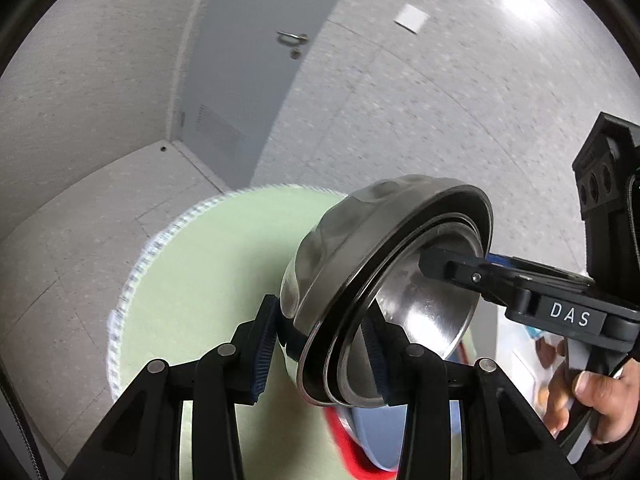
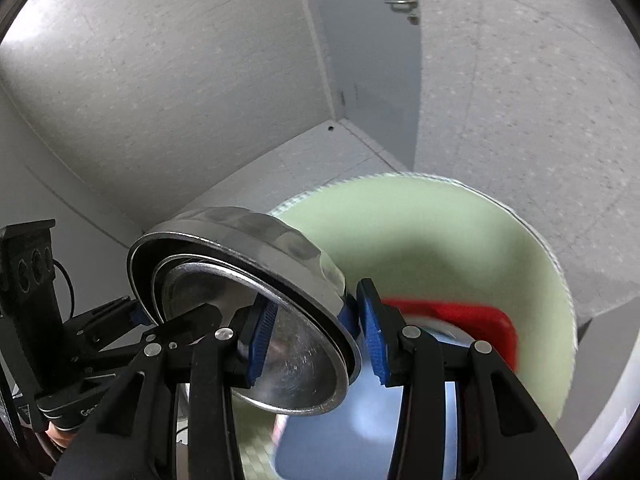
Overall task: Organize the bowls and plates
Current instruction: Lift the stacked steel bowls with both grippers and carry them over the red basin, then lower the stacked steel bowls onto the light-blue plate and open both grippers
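Observation:
A stack of nested steel bowls point(image 1: 360, 248) hangs tilted on its side above a round pale green table top point(image 1: 192, 280). My left gripper point(image 1: 320, 354) is shut on the stack's rim, one blue pad outside the wall and one inside. The right gripper point(image 1: 460, 268) comes in from the right, one finger inside the innermost bowl. In the right wrist view the steel bowls point(image 2: 248, 248) are held the same way: my right gripper point(image 2: 316, 340) is shut across their wall, and the left gripper point(image 2: 120, 320) clamps the far rim. The green table top point(image 2: 440, 240) lies below.
Under the bowls lie a blurred red object point(image 2: 472, 316) and a light blue plate point(image 2: 352, 440). A hand point(image 1: 592, 400) holds the right gripper's handle. Behind are speckled grey walls, a corner and a grey door with a metal handle point(image 1: 292, 38).

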Demonstrator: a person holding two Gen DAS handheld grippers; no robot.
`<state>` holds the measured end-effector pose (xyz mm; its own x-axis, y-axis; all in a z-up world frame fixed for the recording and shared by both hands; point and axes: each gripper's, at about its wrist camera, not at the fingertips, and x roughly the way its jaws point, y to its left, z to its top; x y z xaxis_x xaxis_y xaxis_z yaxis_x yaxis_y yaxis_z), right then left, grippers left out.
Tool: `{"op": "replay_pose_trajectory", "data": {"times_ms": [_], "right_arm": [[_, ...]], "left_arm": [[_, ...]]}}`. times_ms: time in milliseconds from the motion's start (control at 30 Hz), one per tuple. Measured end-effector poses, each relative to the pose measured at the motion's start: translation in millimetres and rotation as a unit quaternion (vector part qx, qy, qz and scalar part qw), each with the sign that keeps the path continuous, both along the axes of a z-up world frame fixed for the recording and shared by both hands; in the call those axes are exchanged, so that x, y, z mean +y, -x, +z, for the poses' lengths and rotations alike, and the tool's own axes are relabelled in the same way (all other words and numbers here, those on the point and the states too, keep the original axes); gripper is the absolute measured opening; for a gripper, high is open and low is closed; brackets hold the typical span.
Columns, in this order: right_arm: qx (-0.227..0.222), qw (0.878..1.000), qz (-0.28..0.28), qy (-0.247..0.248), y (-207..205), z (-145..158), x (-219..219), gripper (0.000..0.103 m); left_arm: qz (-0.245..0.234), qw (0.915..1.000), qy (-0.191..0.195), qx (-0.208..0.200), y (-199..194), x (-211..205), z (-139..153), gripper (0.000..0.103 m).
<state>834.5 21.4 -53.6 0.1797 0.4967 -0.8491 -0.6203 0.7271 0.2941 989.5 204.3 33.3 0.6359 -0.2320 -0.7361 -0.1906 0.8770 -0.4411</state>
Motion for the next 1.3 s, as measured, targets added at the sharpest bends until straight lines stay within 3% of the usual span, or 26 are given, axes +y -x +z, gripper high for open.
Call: {"op": "replay_pose_trajectory", "data": {"times_ms": [200, 400, 600, 900, 1100, 1167, 1300], "right_arm": [[0.009, 0.999, -0.028, 0.014, 11, -10, -56, 0.042], [0.033, 0.998, -0.048, 0.028, 18, -36, -90, 0.042], [0.063, 0.996, -0.051, 0.036, 16, -63, -98, 0.041], [0.058, 0.995, -0.063, 0.046, 6, -80, -95, 0.041], [0.047, 0.996, -0.077, 0.023, 12, -79, -100, 0.043], [0.041, 0.996, -0.082, 0.020, 15, -79, -102, 0.044], [0.039, 0.995, -0.097, -0.003, 23, -77, -112, 0.046]], "left_arm": [[-0.035, 0.9992, 0.002, 0.017, 10, -55, -8, 0.036], [-0.055, 0.9974, 0.002, 0.047, -1, -77, -29, 0.036], [-0.056, 0.9943, 0.003, 0.091, -18, -77, -49, 0.036], [-0.054, 0.9927, -0.022, 0.106, -51, -96, -50, 0.038], [-0.059, 0.9932, -0.025, 0.097, -51, -111, -54, 0.054], [-0.065, 0.9936, -0.029, 0.088, -45, -114, -52, 0.068], [-0.064, 0.9949, -0.044, 0.064, -35, -123, -43, 0.077]]}}
